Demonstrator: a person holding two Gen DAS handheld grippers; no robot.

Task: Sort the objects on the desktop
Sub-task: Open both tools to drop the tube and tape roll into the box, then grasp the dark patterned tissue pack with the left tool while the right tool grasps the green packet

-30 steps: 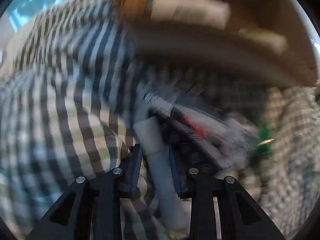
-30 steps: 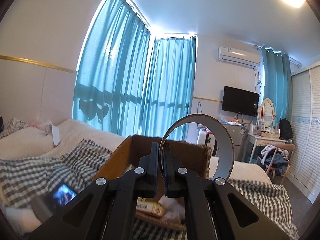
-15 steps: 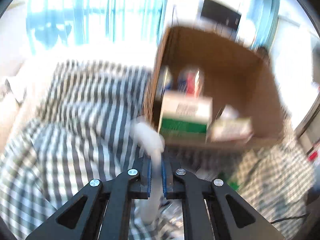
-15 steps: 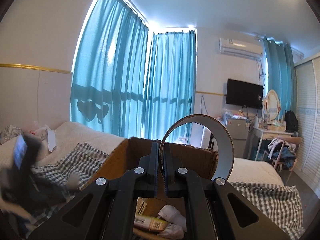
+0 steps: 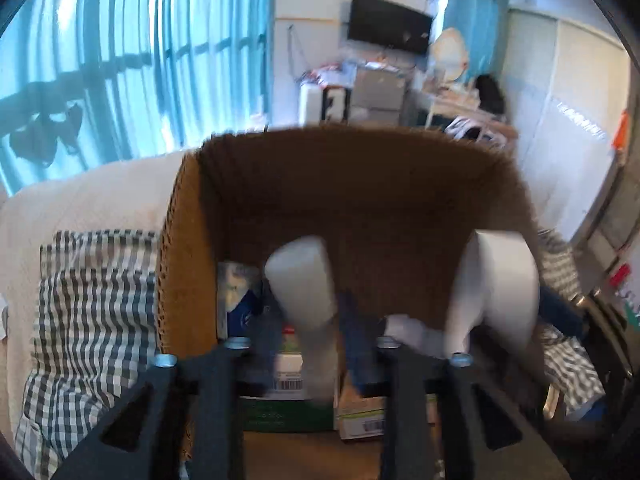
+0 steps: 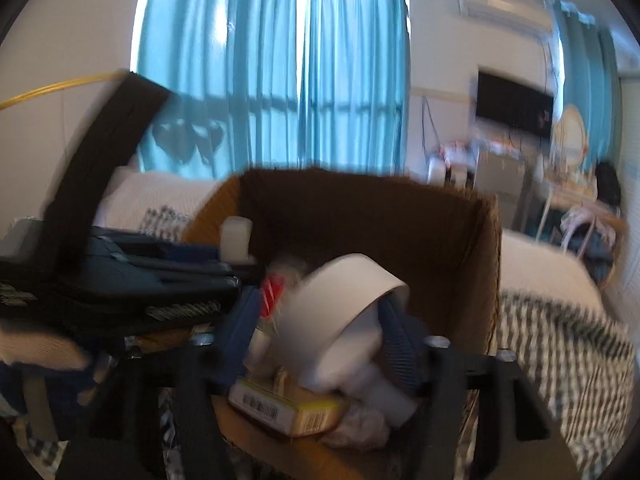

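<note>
Cardboard box (image 5: 360, 184): open, on a checked cloth (image 5: 92, 304), holding cartons. Tape roll (image 6: 344, 316): over the box's right side, loose between the opening jaws of the right gripper (image 6: 320, 332). White tube (image 5: 308, 300): over the box's near edge, between the opening jaws of the left gripper (image 5: 308, 332); contact unclear.

Box mouth open above, floor crowded, both grippers over it.

Brown corrugated cardboard box (image 5: 188, 248): top open, upper inner space free up to back wall. Floor packed w/ green-and-white carton (image 5: 288, 404), yellow barcoded carton (image 6: 288, 404), blue-and-white packet (image 5: 236, 300); little bare floor. White plastic tube (image 5: 308, 300) sits btwn opening jaws of left gripper (image 5: 308, 344), blocks centre lane. White tape roll (image 6: 344, 320) btwn opening jaws of right gripper (image 6: 320, 332), fills right side. Left gripper body crosses left rim in right wrist view. Checked grey-white cloth (image 5: 88, 300) outside box on left: clear.
</note>
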